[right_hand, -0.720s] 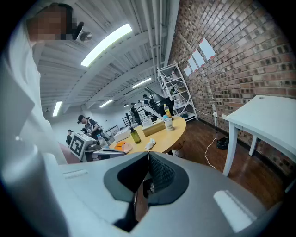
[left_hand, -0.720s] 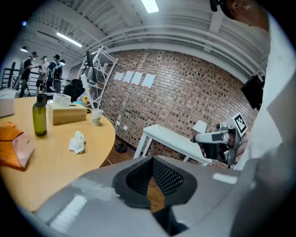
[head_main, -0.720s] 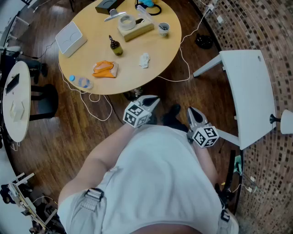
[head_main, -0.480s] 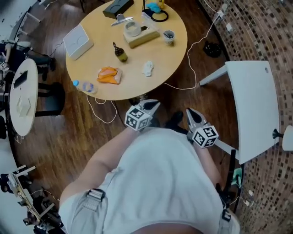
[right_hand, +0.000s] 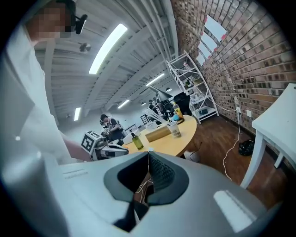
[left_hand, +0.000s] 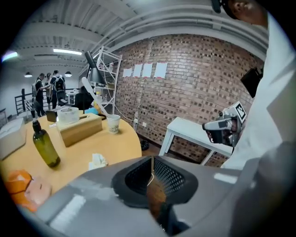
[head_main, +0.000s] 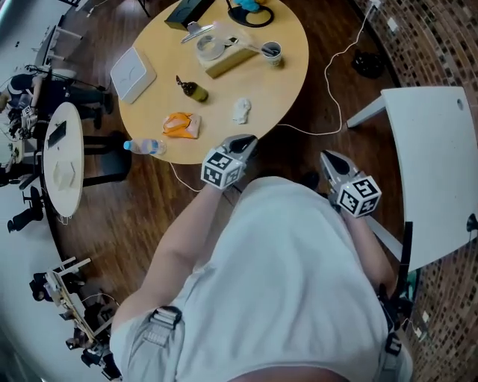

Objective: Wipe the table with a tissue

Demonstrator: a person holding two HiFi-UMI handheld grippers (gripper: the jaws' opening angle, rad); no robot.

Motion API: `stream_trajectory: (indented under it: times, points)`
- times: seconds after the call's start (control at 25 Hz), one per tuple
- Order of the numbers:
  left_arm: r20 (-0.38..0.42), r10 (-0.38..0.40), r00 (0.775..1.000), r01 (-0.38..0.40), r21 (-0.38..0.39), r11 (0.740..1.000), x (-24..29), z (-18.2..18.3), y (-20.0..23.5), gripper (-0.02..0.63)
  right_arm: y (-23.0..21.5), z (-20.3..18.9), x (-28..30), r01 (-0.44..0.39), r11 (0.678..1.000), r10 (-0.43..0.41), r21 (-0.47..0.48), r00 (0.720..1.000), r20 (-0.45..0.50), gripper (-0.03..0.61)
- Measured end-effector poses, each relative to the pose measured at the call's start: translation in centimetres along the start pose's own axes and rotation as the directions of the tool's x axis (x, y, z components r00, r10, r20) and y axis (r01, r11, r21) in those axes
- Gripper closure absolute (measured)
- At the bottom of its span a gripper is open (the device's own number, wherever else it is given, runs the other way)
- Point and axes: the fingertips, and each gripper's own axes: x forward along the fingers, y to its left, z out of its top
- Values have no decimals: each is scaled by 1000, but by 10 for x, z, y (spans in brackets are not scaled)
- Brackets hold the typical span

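1. Cut off by the top edge of the head view: black box (head_main: 185, 10), blue thing (head_main: 249, 6) inside a black ring.
2. Cut off by the right edge there: white table (head_main: 433, 149), far side out of frame.
3. Hidden under the white shirt (head_main: 284, 283): legs and feet.
4. Covered by the left gripper (head_main: 244, 140) in the head view: a short stretch of the round table (head_main: 287, 78) at its near rim.
5. In the left gripper view, behind the gripper's own body: lower edge of the tissue (left_hand: 97, 161), lower part of the orange packet (left_hand: 23, 187).
6. Too small to tell apart: people (left_hand: 46, 88) at the back of that view; clutter (head_main: 71, 321) at the head view's lower left.
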Motion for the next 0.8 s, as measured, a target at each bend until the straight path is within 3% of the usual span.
stream_trajectory:
  times: [0.16,0.24,0.36,0.44,0.56,0.64,0.8]
  points:
    - [-74,78,994,-73,69,995,-3,-6,38,547,-18,9,-1,0,999,-1,34,1000,23,571]
    - [-138,101,985,-81,140,987,-4,-9,53,498,-26,11,-3,12,998,-14,69,1000,29,569]
    - [-264,150,953,-61,317,946,6,-8,77,402,-43,14,-5,40,994,-42,100,999,15,569]
    - [-339,152,928,4,419,908,20,-11,90,337,-51,17,-5,61,993,-63,104,998,17,569]
    - [-469,135,873,152,524,838,40,-23,108,261,-57,21,-7,113,985,-119,129,992,41,569]
    - [-551,143,823,236,559,795,50,-34,123,257,-60,23,-7,148,977,-159,155,985,61,569]
    - [-667,141,732,357,551,754,70,-55,144,208,-69,26,-11,221,958,-237,182,969,71,571]
